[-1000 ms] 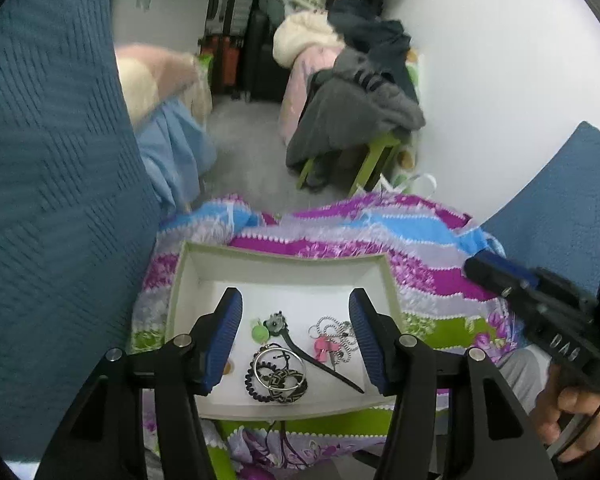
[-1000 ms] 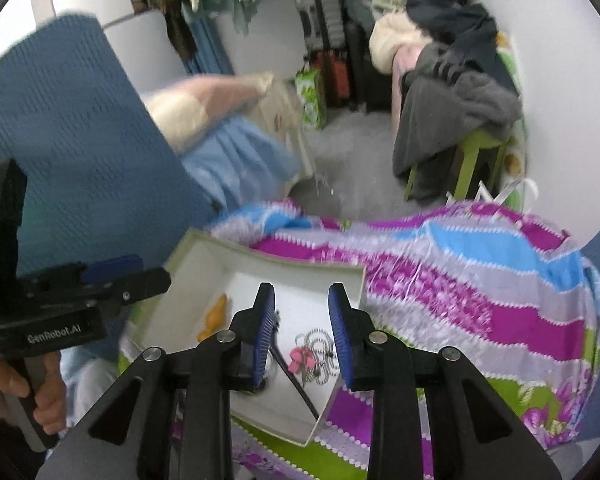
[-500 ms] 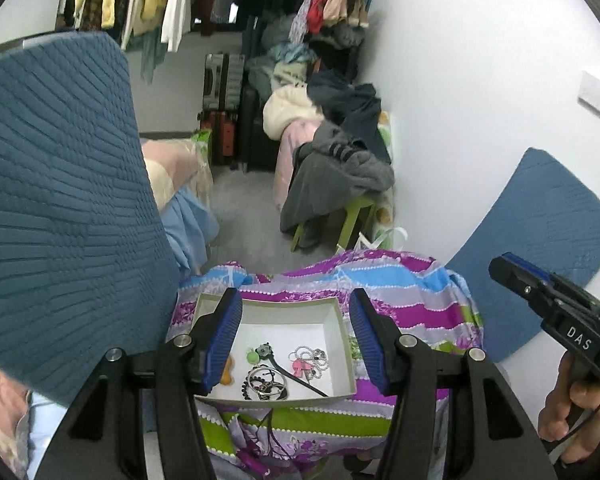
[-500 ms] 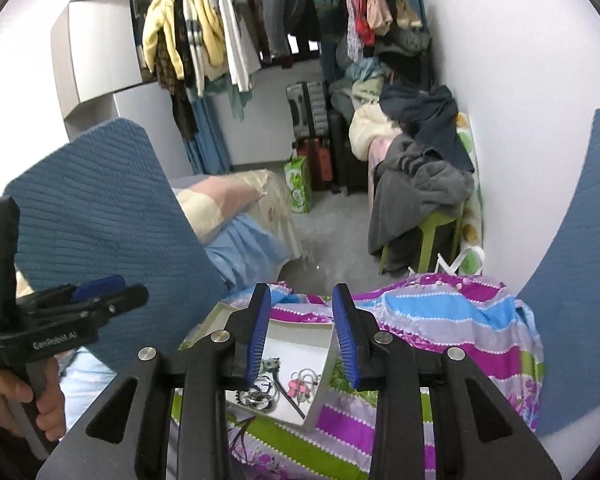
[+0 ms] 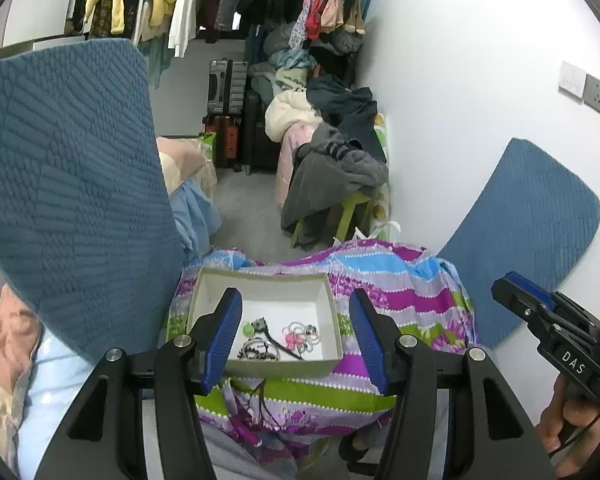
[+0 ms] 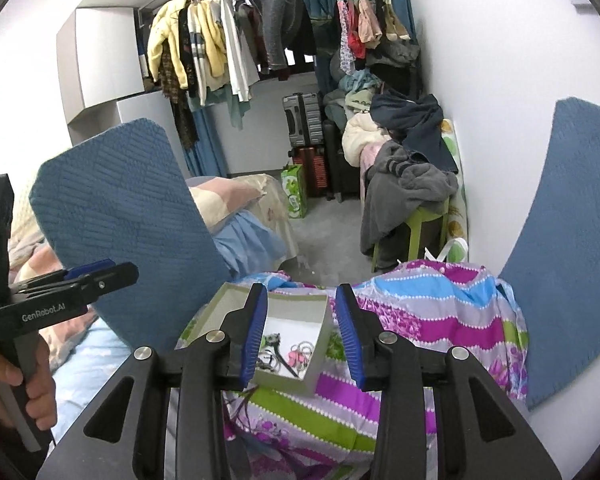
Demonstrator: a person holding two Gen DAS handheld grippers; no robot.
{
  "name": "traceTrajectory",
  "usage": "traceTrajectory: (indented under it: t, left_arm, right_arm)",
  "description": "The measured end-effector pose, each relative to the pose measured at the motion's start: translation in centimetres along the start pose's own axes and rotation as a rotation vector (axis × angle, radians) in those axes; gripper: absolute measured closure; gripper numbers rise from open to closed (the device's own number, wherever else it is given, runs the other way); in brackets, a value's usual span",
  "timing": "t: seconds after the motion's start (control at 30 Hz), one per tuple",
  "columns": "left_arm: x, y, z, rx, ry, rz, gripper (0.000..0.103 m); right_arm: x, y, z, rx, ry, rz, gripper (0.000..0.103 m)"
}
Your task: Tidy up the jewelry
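1. Progress, judged: every visible piece of jewellery (image 5: 278,338) lay inside the shallow box (image 5: 263,280); none was seen loose on the striped cloth (image 5: 412,300) around it. The collecting looked done or close to it. Whether sorting within the box remained, I could not tell.
2. Left tool (image 5: 296,334): fingers spread wide, holding nothing, raised well clear of the box, which sat ahead of and between the fingers.
3. Right tool (image 6: 302,330): also spread, empty, held off from the box; the box showed between its fingers, slightly left of centre.
4. Box: pale card, square, low walls, white floor, greenish outer face.
5. Contents: a black stick-like hairpin (image 5: 278,346), a silvery bead chain with a pink charm (image 5: 300,332), a dark-and-white coiled band (image 5: 254,350), a small green disc (image 5: 247,329). Pieces lay touching or overlapping, not separated.
6. Cloth: soft, wrinkled, magenta, blue and green bands.
7. Tool pads (image 5: 224,336): blue, ribbed.
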State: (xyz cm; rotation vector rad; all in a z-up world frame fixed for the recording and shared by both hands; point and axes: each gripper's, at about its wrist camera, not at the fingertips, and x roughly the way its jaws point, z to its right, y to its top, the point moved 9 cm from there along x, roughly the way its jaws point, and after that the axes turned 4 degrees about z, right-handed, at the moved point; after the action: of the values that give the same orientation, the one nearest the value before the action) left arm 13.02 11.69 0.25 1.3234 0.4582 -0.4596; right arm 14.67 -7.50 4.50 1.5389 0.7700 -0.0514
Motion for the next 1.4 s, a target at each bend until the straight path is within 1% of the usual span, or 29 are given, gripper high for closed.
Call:
traceTrajectory:
  t: [0.17,0.23,0.4,0.57,0.7,0.9,1.1,1.23,1.27,1.33,1.37,1.4]
  left_arm:
    - [0.3,-2.4,-0.2,-0.002,-0.002,-0.029,0.047]
    - [0.3,-3.2,-0.3,-0.014,-0.016,-0.042,0.047]
    - [-0.3,-4.5,-0.4,-0.005,0.013,-0.027,0.047]
    - [0.7,-6.6,-0.9,-0.001,0.045,-0.036,0.047]
    - [1.9,-7.9,-1.1,-0.008,0.052,-0.054,0.047]
    - [3.0,-8.8,-1.0,-0.006,0.051,-0.074,0.047]
    - [3.3,-8.8,-1.4,-0.024,0.055,-0.072,0.047]
    - [3.2,-9.0,-1.3,-0.008,0.067,-0.066,0.047]
    - [3.2,-9.1,-1.2,0.005,0.083,-0.066,0.047]
    - [3.2,-9.2,-0.9,0.014,0.079,-0.072,0.047]
    - [3.2,-9.2,-0.8,0.014,0.078,-0.073,0.047]
    - [3.2,-9.2,-0.8,0.013,0.083,-0.072,0.046]
  right_arm:
    - [-0.2,-2.4,0.4,0.011,-0.018,-0.017,0.069]
    - [-0.4,-3.4,0.2,0.006,-0.013,-0.023,0.069]
    - [-0.2,-5.5,-0.3,-0.013,0.005,-0.022,0.069]
    - [0.4,-6.4,-0.2,-0.010,0.014,-0.014,0.069]
    - [1.1,-6.9,0.3,0.003,0.007,0.003,0.069]
    - [2.1,-7.9,1.3,0.026,-0.016,-0.028,0.069]
    - [2.4,-8.5,1.4,0.017,-0.017,-0.048,0.069]
    - [2.4,-8.7,1.3,0.011,-0.024,-0.049,0.069]
    - [2.5,-8.7,1.3,0.010,-0.026,-0.052,0.068]
    - [2.6,-8.9,1.4,0.009,-0.031,-0.056,0.067]
    - [2.7,-9.0,1.4,0.007,-0.035,-0.057,0.063]
    - [2.7,-9.0,1.5,0.006,-0.044,-0.057,0.053]
